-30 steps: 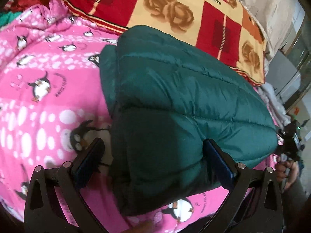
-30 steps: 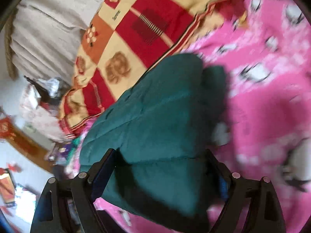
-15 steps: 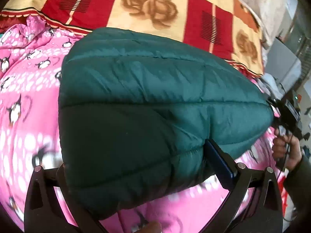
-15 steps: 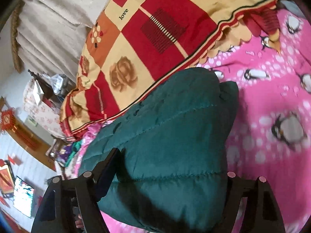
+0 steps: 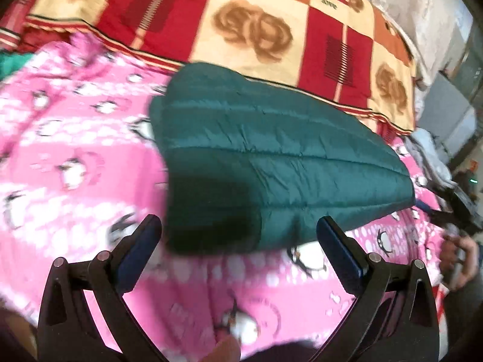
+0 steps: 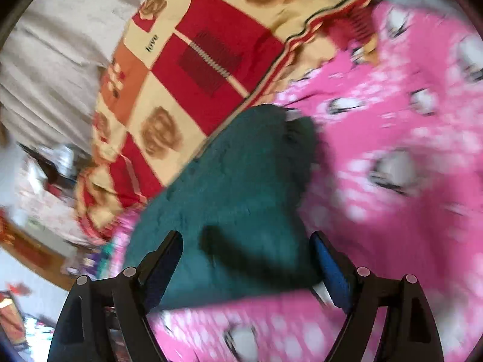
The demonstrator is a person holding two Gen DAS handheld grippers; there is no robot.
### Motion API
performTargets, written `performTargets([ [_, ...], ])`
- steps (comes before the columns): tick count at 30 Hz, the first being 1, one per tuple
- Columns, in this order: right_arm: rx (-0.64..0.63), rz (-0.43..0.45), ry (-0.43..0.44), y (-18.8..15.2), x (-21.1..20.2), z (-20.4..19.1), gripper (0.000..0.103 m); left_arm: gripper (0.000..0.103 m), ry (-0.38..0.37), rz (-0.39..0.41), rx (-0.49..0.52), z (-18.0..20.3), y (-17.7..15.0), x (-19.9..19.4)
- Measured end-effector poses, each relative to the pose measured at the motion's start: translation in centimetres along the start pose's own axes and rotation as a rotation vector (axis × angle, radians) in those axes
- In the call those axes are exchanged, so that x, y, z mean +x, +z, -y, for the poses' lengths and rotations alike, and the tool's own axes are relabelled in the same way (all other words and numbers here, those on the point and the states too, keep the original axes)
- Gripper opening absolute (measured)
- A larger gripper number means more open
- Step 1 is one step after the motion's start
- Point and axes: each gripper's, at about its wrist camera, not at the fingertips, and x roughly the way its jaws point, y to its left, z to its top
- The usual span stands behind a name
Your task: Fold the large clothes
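A dark green quilted puffer jacket (image 5: 271, 163) lies folded into a compact bundle on a pink penguin-print blanket (image 5: 75, 157). It also shows in the right wrist view (image 6: 235, 199). My left gripper (image 5: 238, 232) is open and empty, its fingers apart just in front of the bundle's near edge. My right gripper (image 6: 246, 252) is open and empty, hovering over the bundle's other end. Neither touches the jacket. Both views are motion-blurred.
A red, orange and cream checkered blanket (image 5: 271, 30) with rose prints lies behind the jacket, also in the right wrist view (image 6: 211, 54). The person's other hand (image 5: 455, 253) shows at the right edge. Grey cloth (image 6: 54, 60) and room clutter lie beyond the bed.
Both grippers have let go of the jacket bundle and drawn back. The bundle, held up between the fingers before, now rests on the pink blanket.
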Motion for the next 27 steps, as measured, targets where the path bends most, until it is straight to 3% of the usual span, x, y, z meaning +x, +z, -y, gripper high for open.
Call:
performTargets([
  [2, -0.102, -0.013, -0.146, -1.2, -2.7, -2.7, 0.084, 0.103, 0.1, 0.01, 0.008, 1.1, -0.2, -2.1],
  [4, -0.207, -0.021, -0.236, -2.5, -4.6, -5.7, 0.084, 0.103, 0.173, 0.016, 0.019, 2.4, -0.3, -4.1],
  [8, -0.377, -0.018, -0.306, -5.6, -8.5, -11.8, 0.084, 0.103, 0.205, 0.025, 0.015, 5.5, -1.2, -8.4],
  [14, -0.552, 0.039, -0.272, -10.5, -14.1, -18.0, 0.084, 0.103, 0.182, 0.096, 0.079, 10.4, -3.8, -14.6],
  [18, -0.66, 0.079, -0.314, -13.5, -15.5, -20.1, 0.084, 0.103, 0.127, 0.09, 0.103, 12.2, -5.4, -16.8],
  [27, -0.634, 0.092, -0.267, -15.5, -18.0, -19.9, 0.084, 0.103, 0.122, 0.109, 0.166, 15.1, -7.1, -18.2],
])
